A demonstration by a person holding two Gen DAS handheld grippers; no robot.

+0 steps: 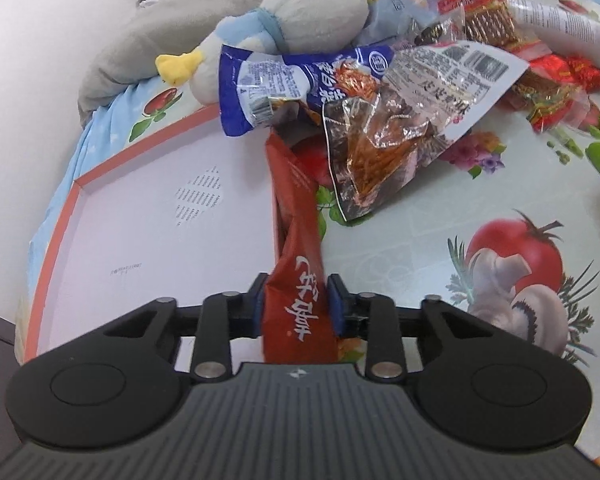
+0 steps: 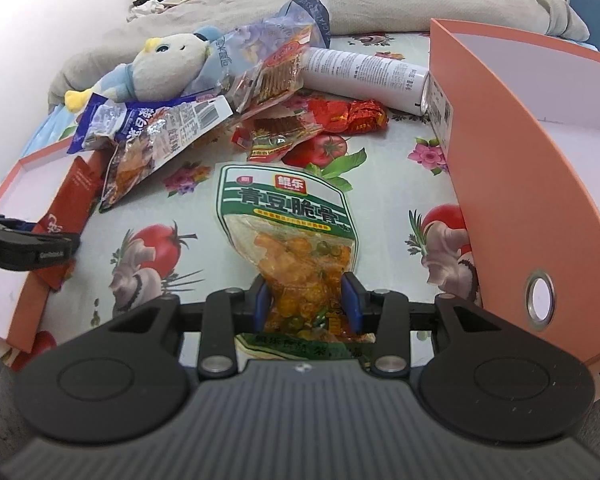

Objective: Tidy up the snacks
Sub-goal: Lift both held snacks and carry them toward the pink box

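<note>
My left gripper point(image 1: 296, 304) is shut on a long red snack packet point(image 1: 296, 240) that lies over the right wall of a shallow orange-rimmed box lid point(image 1: 76, 184). The same red packet point(image 2: 74, 192) and the left gripper show at the left of the right wrist view. My right gripper point(image 2: 307, 300) is shut on a green-labelled clear bag of yellow snack pieces point(image 2: 288, 220), which lies on the patterned cloth. A pile of snack bags point(image 1: 400, 120) lies beyond, with a blue bag point(image 1: 276, 80) on top of the lid's far corner.
A penguin plush toy point(image 1: 292, 16) sits behind the pile. A white cylinder can point(image 2: 364, 76) lies on its side at the back. An orange box point(image 2: 516, 168) stands at the right. Red wrapped sweets point(image 2: 352, 116) lie near the can. A grey blanket point(image 2: 228, 12) is behind.
</note>
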